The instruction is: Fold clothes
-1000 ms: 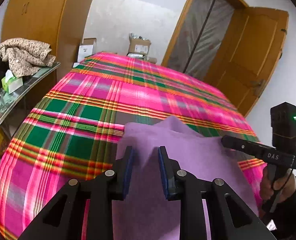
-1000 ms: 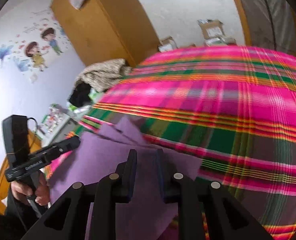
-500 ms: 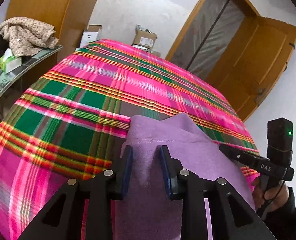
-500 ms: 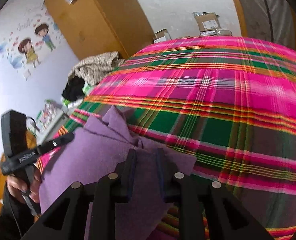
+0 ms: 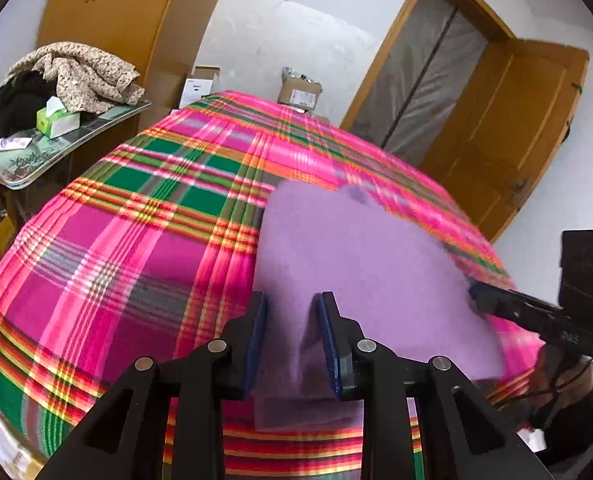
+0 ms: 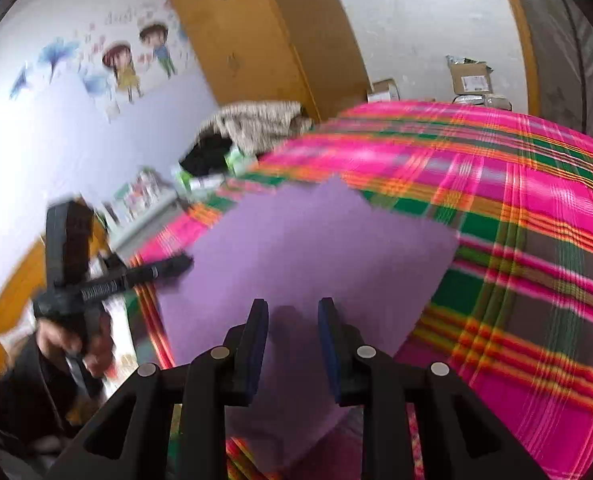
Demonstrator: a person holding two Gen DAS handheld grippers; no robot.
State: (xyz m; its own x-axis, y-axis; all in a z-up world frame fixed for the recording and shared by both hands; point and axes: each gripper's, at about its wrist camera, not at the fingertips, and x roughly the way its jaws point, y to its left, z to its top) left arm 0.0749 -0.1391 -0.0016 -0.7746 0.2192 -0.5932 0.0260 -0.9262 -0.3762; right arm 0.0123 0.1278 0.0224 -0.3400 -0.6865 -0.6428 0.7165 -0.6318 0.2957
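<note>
Bright plaid bedding in pink, green and orange covers the bed (image 5: 144,240) that fills both of our wrist views, and a purple cloth (image 5: 360,264) lies spread on its near part, close to the edge where we stand. At the bed's far end cardboard boxes (image 5: 299,92) sit against a white wall, beside an open wooden door (image 5: 508,136). Off to the bed's left, a side surface (image 5: 36,160) carries a heap of beige and black clothes (image 5: 76,76) and a tissue box (image 5: 58,120). Our left gripper (image 5: 292,336) hovers over the near edge of the cloth with its jaws apart; purple fabric shows in the gap between the blue pads, but we cannot tell whether they touch it. Our right gripper (image 6: 292,340) sits over the cloth's near right part, its jaws likewise apart with purple showing between them. From the left wrist view, the right gripper's tip reaches the cloth's right edge; from the right wrist view, the left gripper's tip reaches the left edge, a hand (image 6: 76,344) gripping its handle. This right view is blurred. Cartoon stickers (image 6: 136,60) decorate the wall to the left.
</note>
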